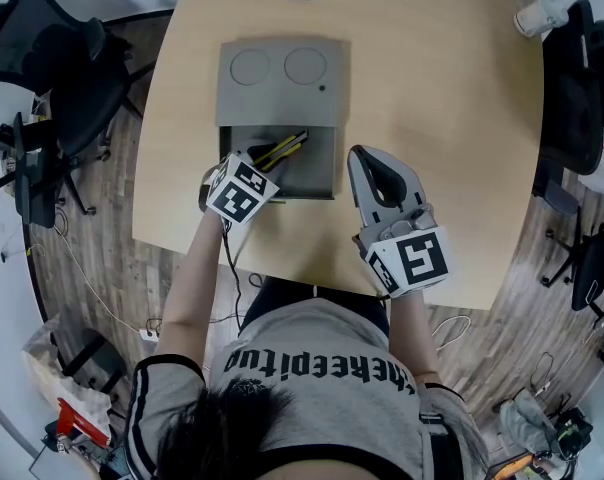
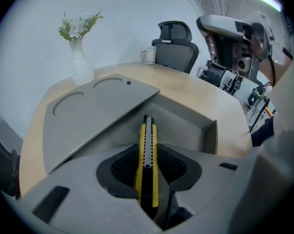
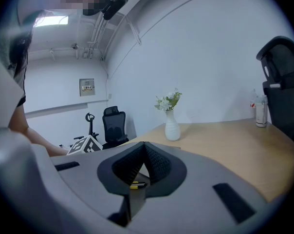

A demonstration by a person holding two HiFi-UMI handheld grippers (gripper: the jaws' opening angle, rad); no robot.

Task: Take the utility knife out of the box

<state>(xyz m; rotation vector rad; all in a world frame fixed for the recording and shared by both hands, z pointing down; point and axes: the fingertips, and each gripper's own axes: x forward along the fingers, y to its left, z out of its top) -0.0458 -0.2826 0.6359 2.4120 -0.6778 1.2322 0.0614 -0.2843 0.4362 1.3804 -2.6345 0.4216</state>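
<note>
- The box stands open on the surface, with its lid lying flat on the far side of the box from the person.
- The utility knife is inside the box, left of the box's middle. It lies slanted, with its near end toward the box's near-left corner.
- The left gripper dips steeply into the box at that near-left corner. Its jaws stand narrow with the knife between them, and the pads look pressed against the knife's two long sides.
- The right gripper hangs just beside the box's right wall. Its jaws are closed tip to tip on nothing, clear of the work.
- The step in hand, as I judge it, is securing this hold and lifting the knife out.
- The grip seems to sit toward the knife's near end, so the far end may droop or pivot. The body looks slim and smooth, so the hold should be firm before any lift.
- The knife should rise straight up until its far tip is above the box's walls, and only then be drawn toward the person. A sideways drag could catch the tip on the box's far wall or on the lid's edge.
- The box looks light and may shift or lift if the knife snags. The right gripper is near enough to the box's right wall to steady it.
</note>
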